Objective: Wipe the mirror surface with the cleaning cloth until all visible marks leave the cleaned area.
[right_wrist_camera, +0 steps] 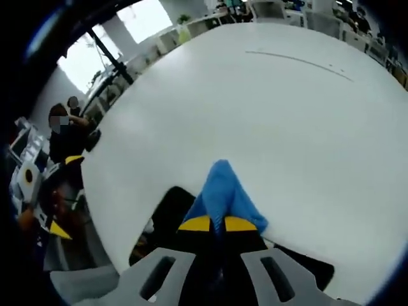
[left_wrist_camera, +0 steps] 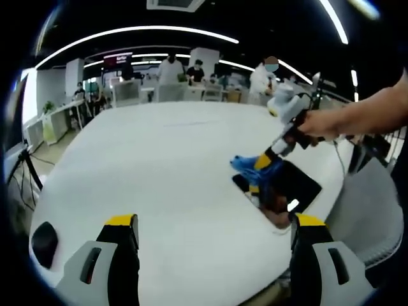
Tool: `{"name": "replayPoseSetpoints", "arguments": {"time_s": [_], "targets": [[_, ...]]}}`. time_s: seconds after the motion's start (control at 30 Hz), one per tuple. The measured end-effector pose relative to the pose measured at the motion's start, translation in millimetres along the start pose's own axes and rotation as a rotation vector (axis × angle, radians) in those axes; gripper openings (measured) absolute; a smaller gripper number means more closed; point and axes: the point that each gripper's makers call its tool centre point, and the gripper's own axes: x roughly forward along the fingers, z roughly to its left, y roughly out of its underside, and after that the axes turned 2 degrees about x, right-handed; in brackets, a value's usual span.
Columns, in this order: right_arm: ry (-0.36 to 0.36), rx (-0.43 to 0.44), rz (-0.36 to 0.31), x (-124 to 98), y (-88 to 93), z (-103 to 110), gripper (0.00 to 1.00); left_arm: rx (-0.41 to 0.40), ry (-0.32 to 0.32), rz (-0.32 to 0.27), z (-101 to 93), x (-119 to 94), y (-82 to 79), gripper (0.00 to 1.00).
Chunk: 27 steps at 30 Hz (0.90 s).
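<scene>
The left gripper [left_wrist_camera: 210, 239] hangs over the near edge of the white table [left_wrist_camera: 140, 166] with its jaws wide apart and nothing in them. Further right, the dark mirror [left_wrist_camera: 299, 186] lies flat near the table's right edge. The right gripper [right_wrist_camera: 217, 224] has its jaws pinched tight on the blue cleaning cloth [right_wrist_camera: 223, 191], which rests on the mirror. A good wipe would press the cloth flat and rub slowly across the whole glass, keeping the mirror from sliding.
</scene>
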Motion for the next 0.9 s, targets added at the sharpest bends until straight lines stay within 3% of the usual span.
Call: {"name": "replayPoseSetpoints", "arguments": {"time_s": [0.1,0.47,0.57,0.9], "targets": [[0.016,-0.027,-0.042,0,0.4,1,0.0,0.002,-0.001,0.002,-0.7,-1,1.7,1.0],[0.021,-0.009,-0.057,-7,19.3,14,0.0,0.014,0.002,-0.004,-9.6,3,1.9,1.0],[-0.011,0.016,-0.026,-11,35.7,25,0.0,-0.003,-0.001,-0.016,-8.5,2,1.0,1.0],[-0.057,-0.005,-0.017,-23,71.6,48,0.0,-0.006,-0.009,-0.015,-8.3,2,0.9,1.0]]}}
